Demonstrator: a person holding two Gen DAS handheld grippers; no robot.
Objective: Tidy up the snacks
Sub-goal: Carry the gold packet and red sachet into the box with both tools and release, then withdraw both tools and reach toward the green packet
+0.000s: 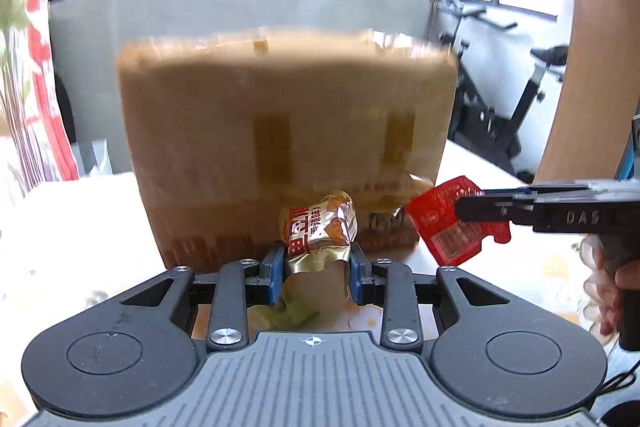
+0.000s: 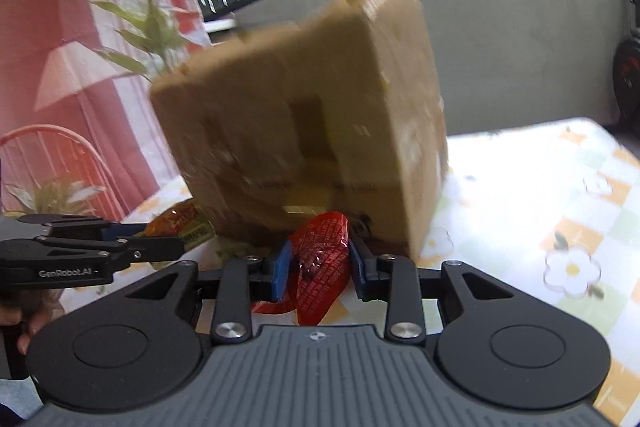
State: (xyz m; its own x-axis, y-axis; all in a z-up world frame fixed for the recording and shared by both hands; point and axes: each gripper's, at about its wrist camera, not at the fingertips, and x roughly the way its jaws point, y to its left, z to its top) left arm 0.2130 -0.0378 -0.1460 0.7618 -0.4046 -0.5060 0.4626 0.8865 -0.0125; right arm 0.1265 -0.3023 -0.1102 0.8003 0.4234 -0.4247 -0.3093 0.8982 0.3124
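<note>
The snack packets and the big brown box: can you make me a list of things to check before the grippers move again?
1. Left gripper shut on the gold snack packet: ok.
2. Right gripper shut on the red snack packet: ok.
3. Both packets lifted off the tablecloth: ok, they hang in the grippers.
4. The two packets apart from each other: ok, there is a gap between them in the left wrist view.
5. Cardboard box open at the top: cannot tell, the top is blurred.
6. Room inside the box: cannot tell, its inside is hidden.
</note>
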